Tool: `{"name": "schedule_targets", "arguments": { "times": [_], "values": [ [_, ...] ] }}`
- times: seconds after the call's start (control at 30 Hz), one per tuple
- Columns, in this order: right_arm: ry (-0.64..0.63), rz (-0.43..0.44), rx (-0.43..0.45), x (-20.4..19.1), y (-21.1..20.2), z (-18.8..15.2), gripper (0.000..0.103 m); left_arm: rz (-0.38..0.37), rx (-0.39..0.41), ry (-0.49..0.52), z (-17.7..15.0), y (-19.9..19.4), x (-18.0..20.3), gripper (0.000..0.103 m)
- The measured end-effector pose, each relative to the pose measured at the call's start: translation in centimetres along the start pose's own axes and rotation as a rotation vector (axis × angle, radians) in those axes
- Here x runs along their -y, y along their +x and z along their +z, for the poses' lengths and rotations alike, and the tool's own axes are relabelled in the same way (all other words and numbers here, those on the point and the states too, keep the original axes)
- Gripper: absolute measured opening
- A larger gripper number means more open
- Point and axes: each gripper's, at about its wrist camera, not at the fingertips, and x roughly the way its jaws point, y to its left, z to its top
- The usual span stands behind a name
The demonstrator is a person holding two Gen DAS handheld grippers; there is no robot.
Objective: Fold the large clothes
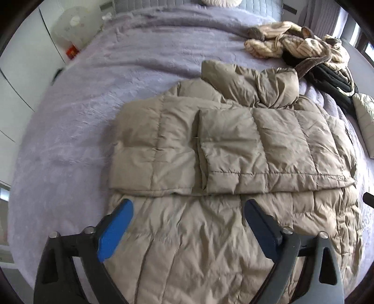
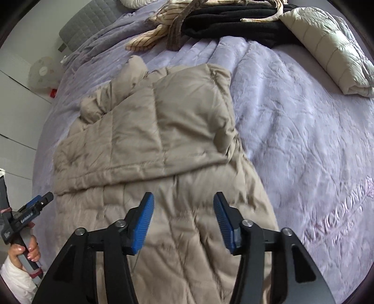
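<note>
One taupe quilted puffer jacket (image 1: 233, 149) lying partly folded on the lilac plush bed cover (image 1: 81, 105), two blue-padded claws hovering above it, left claw (image 1: 188, 208) gaping wide and empty, right claw (image 2: 183, 203) standing apart, gripping nothing

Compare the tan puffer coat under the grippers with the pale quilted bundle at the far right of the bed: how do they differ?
The tan puffer coat lies spread out with its top part doubled over the lower part; the pale quilted bundle is already folded compact. The coat is a darker khaki, the bundle lighter and greyish. The coat sits right below both open grippers; the bundle lies off to the side, next to the black garment. Both are quilted and rest on the lilac bedspread.
</note>
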Motion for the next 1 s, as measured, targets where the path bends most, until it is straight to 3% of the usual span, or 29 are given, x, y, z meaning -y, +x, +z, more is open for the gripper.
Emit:
{"name": "schedule_targets", "arguments": {
  "times": [0.13, 0.2, 0.23, 0.53, 0.63, 0.73, 1.0],
  "values": [
    [-0.002, 0.01, -0.012, -0.2, -1.3, -0.9, 0.064, 0.011, -0.031, -0.012, -1.5, -1.6, 0.4, 0.097],
    [-0.005, 0.014, -0.017, -0.3, -2.0, -1.2, 0.085, 0.034, -0.038, -0.012, -2.4, -2.7, 0.8, 0.097],
    [-0.01, 0.02, -0.01, -0.4, -2.5, -1.5, 0.087, 0.055, -0.039, -0.009, -2.7, -3.1, 1.0, 0.097],
    [-0.04, 0.082, 0.049, -0.9, -6.7, -3.4, 0.088, 0.084, -0.052, -0.081, -6.0, -7.1, 1.3, 0.097],
    [-0.008, 0.13, 0.019, -0.7, -7.0, -3.8, 0.089, 0.058, -0.07, -0.08, -7.2, -7.8, 1.4, 0.097],
    [0.02, 0.167, -0.011, -0.6, -7.6, -4.7, 0.089, 0.086, -0.068, -0.069, -8.5, -8.7, 1.5, 0.097],
    [0.096, 0.165, -0.029, -0.7, -8.5, -8.0, 0.089, 0.058, -0.081, -0.096, -11.9, -10.4, -0.6, 0.097]
  ]
}}
